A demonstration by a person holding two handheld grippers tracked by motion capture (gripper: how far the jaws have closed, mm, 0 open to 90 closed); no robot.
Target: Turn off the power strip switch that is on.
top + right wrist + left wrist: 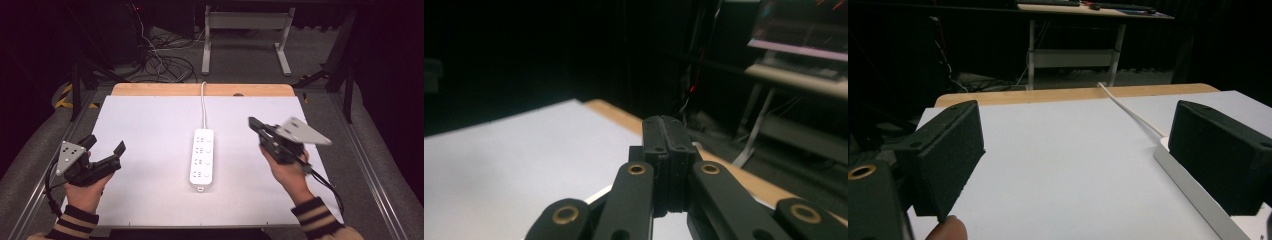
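Note:
A white power strip (201, 158) lies lengthwise in the middle of the white table top (150, 125), its white cable (203, 107) running to the far edge. My left gripper (106, 146) rests at the table's near left, open with nothing between its jaws. In the left gripper view the left gripper (1073, 160) has its jaws wide apart, and the strip's edge (1193, 195) and cable (1130, 112) lie beside the right-hand jaw. My right gripper (254, 122) hovers right of the strip, shut and empty. In the right gripper view the right gripper (668, 125) has its jaws pressed together.
A wooden strip (200, 89) borders the table's far edge. Beyond it stand a white desk frame (245, 35) and tangled cables (160, 60) on the floor. Metal rails (365, 165) run along both sides of the table. A desk with a keyboard (804, 65) is seen in the right gripper view.

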